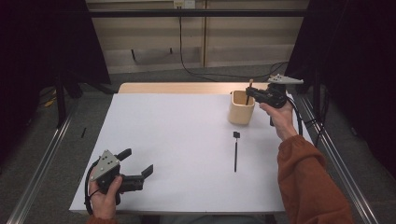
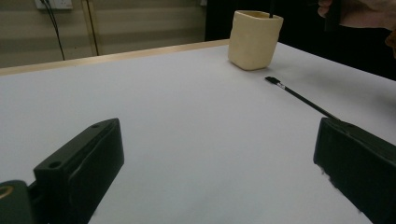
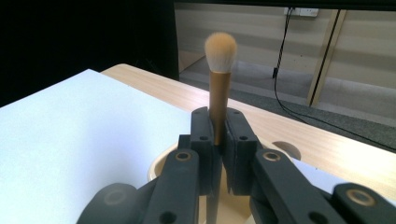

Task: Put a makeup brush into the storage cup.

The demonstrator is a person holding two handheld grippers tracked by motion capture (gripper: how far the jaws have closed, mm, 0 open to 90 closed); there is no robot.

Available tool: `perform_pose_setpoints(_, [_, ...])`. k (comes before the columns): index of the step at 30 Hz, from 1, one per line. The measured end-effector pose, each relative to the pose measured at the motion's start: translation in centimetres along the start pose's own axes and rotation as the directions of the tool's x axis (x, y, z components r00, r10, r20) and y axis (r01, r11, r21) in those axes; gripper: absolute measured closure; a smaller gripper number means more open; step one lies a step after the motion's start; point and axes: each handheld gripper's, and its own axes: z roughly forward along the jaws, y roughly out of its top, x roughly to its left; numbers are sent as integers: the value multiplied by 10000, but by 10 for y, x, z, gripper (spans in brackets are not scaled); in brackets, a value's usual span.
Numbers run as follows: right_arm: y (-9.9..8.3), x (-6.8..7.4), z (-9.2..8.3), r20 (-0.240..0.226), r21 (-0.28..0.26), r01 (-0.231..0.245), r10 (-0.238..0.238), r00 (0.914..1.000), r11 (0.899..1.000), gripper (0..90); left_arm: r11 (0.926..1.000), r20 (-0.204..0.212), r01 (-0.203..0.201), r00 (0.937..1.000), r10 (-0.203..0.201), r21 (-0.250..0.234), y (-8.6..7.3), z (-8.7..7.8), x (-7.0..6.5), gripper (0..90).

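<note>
**Brush held upright over cup; second brush flat on table**

High view. Right gripper (image 1: 251, 94), at the far right of the white table (image 1: 177, 140), jaws pressed onto a makeup brush (image 1: 249, 91) that stands upright directly above the open mouth of the cream cup (image 1: 241, 109). Whether the brush's lower end is inside the cup cannot be told here. Flat black brush (image 1: 236, 151) lying on the table, near side of the cup, apart from it, head toward the cup. Left gripper (image 1: 138, 163) at the near left corner, jaws spread, nothing between them, well apart from both brushes.

Left gripper view. Two black jaws set wide, bare table between them. Cream cup (image 2: 254, 39) at the far side, a thin dark handle rising from its mouth. Flat black brush (image 2: 299, 97) on the surface just before the cup, running toward the jaw on the right of the view. A hand (image 2: 364, 14) at the upper right corner.

Right gripper view. Jaws pinching the makeup brush (image 3: 218, 84) on its brown handle; pale bristle tuft uppermost, upright. Cup rim (image 3: 161, 163) directly below the jaws; the black lower handle passes down into its opening. Wooden table edge (image 3: 280, 126) beyond.
</note>
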Motion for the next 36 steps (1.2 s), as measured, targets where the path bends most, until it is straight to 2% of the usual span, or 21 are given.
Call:
perform_pose_setpoints(9, [-6, -2, 0, -83, -34, -44, 43, 10000, 10000, 821, 10000, -10, -85, 10000, 85, 14, 0, 0, -1, 16])
perform_pose_setpoints(11, [-7, -2, 0, 43, -30, -78, 78, 10000, 10000, 750, 9999, -18, -125, 9999, 125, 6, 0, 0, -1, 16])
perform_pose_setpoints(14, [-7, -1, -2, 494, -241, -40, 52, 9988, 9997, 588, 9999, -73, -114, 9999, 114, -8, 0, -1, 0, 16])
perform_pose_setpoints(16, [-5, 0, -3, 614, -316, -65, 84, 9981, 9995, 448, 10000, -116, -91, 9999, 91, -13, 0, -1, 1, 15])
perform_pose_setpoints(19, [-3, 1, -4, 709, -385, -95, 122, 9974, 9992, 284, 10000, -115, -89, 9999, 89, -31, 0, -1, 1, 16])
perform_pose_setpoints(21, [-3, 1, -4, 733, -348, -111, 136, 9972, 9993, 214, 10000, -104, -69, 9999, 69, -23, 0, -1, 0, 15])
perform_pose_setpoints(27, [-4, -1, -7, 809, -328, -299, 325, 9962, 9990, 60, 10000, -123, -71, 9999, 71, -25, 0, -1, 1, 15])
perform_pose_setpoints(32, [-2, 1, -9, 744, -434, -240, 272, 9969, 9988, 28, 10000, -144, -41, 9999, 40, -63, 1, 0, 2, 16])
perform_pose_setpoints(36, [-3, 0, -11, 644, -408, -391, 417, 9971, 9984, 7, 10000, -145, -34, 9999, 33, -71, 0, -1, 2, 15])
